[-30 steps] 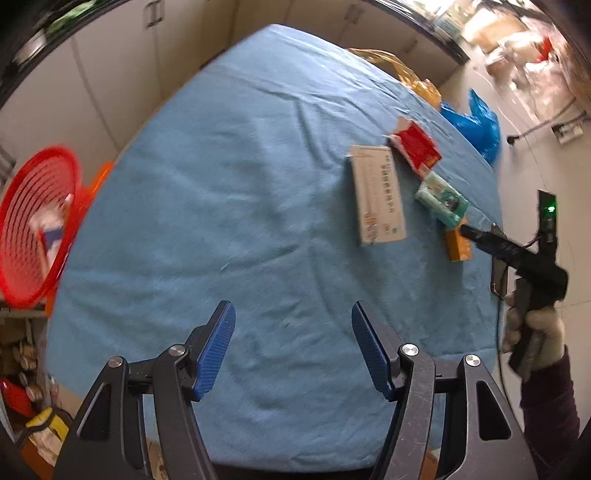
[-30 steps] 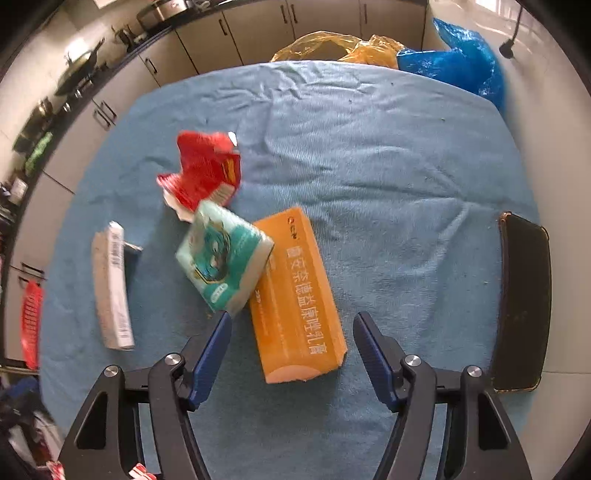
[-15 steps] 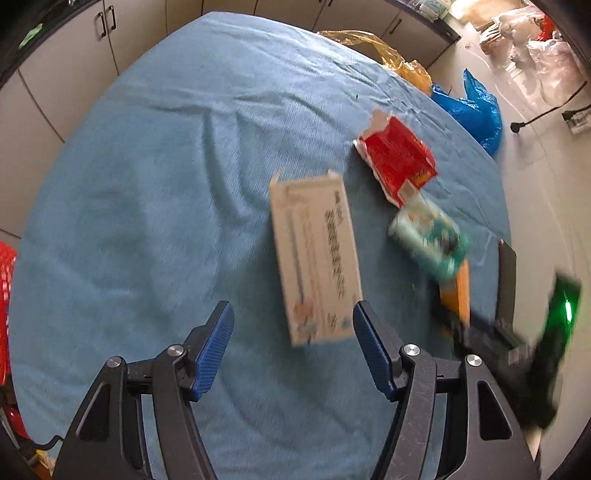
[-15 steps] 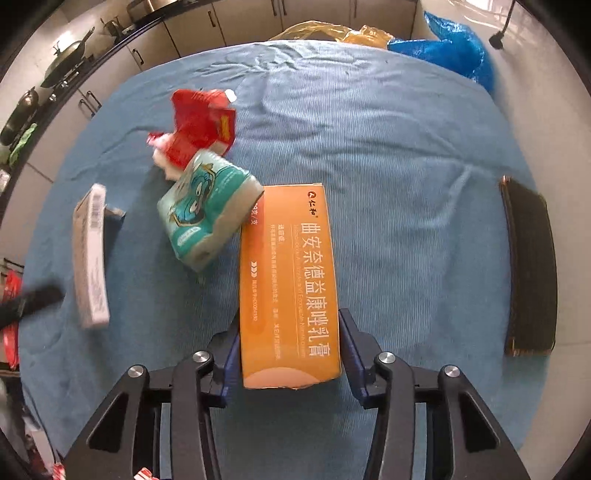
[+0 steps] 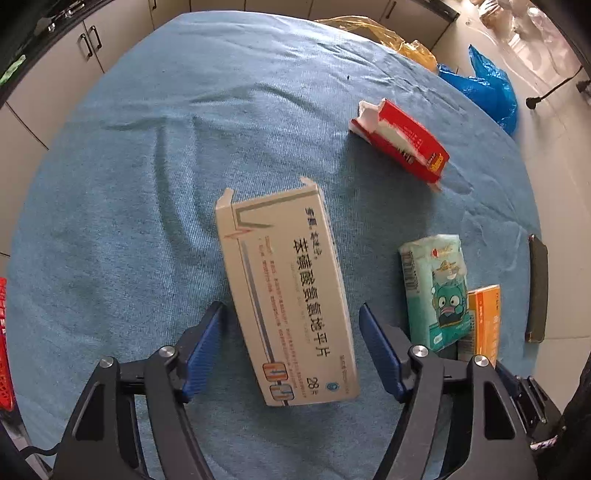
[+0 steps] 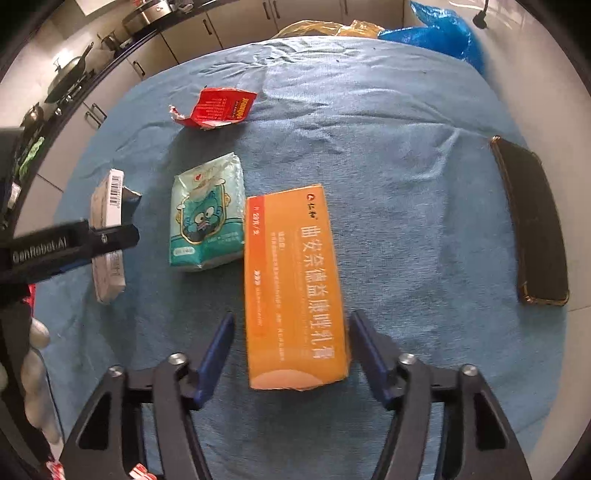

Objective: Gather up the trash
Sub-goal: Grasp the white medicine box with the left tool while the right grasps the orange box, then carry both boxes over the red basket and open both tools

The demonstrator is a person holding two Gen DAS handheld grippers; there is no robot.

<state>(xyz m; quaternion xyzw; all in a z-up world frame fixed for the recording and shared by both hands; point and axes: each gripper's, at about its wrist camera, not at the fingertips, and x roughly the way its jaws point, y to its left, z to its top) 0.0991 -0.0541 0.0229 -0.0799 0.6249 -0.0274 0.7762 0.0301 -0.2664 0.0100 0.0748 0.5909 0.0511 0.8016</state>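
Left wrist view: the white medicine box [image 5: 291, 295] lies flat on the blue-clothed table [image 5: 147, 166], its near end between the blue pads of the left tongs [image 5: 291, 347], which stand wide open with a gap on both sides, holding nothing. Right wrist view: the orange box [image 6: 293, 288] lies flat too, and the right tongs [image 6: 291, 350] straddle its near end, spread open; the right pad sits just beside the box edge, the left pad stands clear of it. Touching the orange box's left side rests a teal tissue pack [image 6: 207, 214]. Beyond that, a torn red packet [image 6: 219, 107] lies on the cloth, apart from the others. Well off to the right, a black phone [image 6: 532, 221] lies near the table's edge. Past the far edge, a yellow bag [image 6: 325, 27] and a blue bag [image 6: 439, 33] show.
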